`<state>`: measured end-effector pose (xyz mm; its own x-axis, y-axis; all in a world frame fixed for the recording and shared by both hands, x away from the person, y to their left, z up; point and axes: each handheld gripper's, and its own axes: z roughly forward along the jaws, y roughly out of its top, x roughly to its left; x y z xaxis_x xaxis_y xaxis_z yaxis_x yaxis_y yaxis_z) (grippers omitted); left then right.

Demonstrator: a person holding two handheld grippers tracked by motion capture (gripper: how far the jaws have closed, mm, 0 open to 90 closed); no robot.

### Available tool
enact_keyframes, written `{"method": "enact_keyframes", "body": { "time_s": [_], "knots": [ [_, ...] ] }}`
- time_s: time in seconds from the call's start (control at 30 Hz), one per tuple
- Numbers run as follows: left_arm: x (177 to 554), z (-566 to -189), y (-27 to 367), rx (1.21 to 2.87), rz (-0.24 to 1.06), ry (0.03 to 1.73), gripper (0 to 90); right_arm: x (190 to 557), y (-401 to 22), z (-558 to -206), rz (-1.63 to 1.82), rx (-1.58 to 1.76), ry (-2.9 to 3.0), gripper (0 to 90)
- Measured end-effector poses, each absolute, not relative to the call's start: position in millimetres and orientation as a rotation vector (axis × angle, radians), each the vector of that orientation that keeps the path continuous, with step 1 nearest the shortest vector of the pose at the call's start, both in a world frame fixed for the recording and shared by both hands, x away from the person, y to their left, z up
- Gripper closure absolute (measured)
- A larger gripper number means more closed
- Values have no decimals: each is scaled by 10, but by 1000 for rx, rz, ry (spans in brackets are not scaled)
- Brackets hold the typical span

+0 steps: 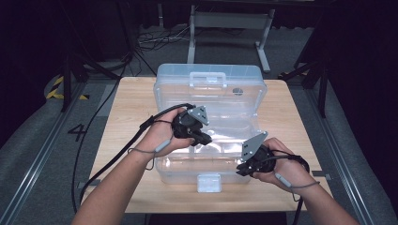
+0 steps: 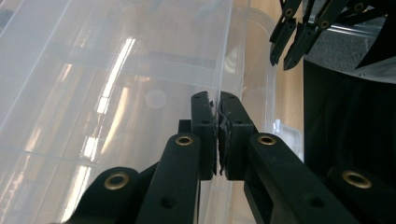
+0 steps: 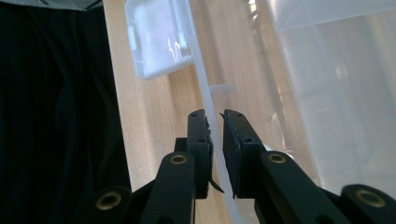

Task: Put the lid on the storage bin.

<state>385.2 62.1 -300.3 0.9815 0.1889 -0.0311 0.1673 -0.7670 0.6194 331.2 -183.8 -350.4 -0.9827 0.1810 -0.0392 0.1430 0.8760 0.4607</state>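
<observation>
Clear plastic box (image 1: 206,140) sits mid-tabletop (image 1: 126,108), lid open toward the far side, long axis left to right. My left claw (image 2: 218,100) is clamped on an inner wall; my right claw (image 3: 215,116) straddles the front rim, pads not quite pressing. Judged light, thin-walled, slick and flexing: hold the stiff rims, near the corners.

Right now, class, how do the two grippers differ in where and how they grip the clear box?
The left gripper is clamped on an inner wall; the right gripper straddles the front rim near the latch. Left jaws look pressed tight; right jaws show a slight gap. Both grip the clear box.
</observation>
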Motion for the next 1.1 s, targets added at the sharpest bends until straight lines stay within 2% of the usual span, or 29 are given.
{"method": "enact_keyframes", "body": {
  "time_s": [1.1],
  "knots": [
    [3825, -3050, 669, 2405, 45, 308, 851, 3360, -2201, -3007, 983, 362, 2787, 881]
  ]
}}
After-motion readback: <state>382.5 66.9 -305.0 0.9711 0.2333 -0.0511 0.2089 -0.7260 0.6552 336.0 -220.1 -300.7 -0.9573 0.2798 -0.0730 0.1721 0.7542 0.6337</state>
